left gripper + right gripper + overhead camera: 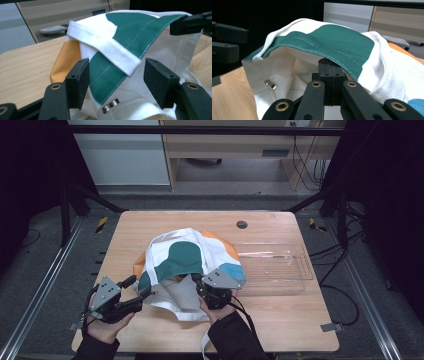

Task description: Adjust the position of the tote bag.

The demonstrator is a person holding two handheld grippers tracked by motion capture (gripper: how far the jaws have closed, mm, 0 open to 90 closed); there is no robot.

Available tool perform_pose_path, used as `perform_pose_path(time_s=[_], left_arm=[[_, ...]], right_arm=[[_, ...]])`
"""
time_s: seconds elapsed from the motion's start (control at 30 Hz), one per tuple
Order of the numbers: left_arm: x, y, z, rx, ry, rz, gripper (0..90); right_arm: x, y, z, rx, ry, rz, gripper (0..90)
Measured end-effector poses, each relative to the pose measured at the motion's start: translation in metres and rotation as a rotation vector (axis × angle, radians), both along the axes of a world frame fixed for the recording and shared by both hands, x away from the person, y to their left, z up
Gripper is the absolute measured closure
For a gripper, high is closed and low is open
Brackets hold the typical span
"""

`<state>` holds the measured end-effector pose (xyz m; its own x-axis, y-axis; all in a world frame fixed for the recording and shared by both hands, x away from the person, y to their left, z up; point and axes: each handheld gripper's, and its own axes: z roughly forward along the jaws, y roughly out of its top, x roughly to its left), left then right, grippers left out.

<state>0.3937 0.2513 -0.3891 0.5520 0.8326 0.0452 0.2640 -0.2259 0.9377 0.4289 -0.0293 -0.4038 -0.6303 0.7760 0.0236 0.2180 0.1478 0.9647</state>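
Right gripper (331,72): jaws pinched on the bag (187,257) rim, keep it raised. Left gripper (116,82): jaws wide, empty; clamp the near rim beside the strap (107,48).

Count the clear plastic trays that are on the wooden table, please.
1. The clear rectangular plastic tray lies on the right part of the light wooden table, beside the white, green and orange cloth bag. The bag may hide others.
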Motion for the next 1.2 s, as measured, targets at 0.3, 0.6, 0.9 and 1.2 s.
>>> perform_pose_path(time_s=[0.3, 0.6, 0.9, 1.2], left_arm=[[0.007, -0.021, 0.013, 0.018, -0.032, -0.023, 36.9], [0.015, -0.04, 0.015, 0.058, -0.042, -0.047, 37.3], [0.025, -0.059, 0.007, 0.132, -0.034, -0.058, 37.2], [0.033, -0.069, 0.005, 0.171, -0.037, -0.01, 44.6]], right_arm=[[0.0, 0.0, 0.001, -0.003, -0.002, -0.002, 90.0], [0.001, 0.0, 0.002, 0.0, -0.003, -0.001, 90.0], [0.001, -0.001, 0.004, -0.004, -0.009, 0.001, 90.0], [0.001, 0.0, 0.004, -0.001, -0.008, 0.005, 90.0]])
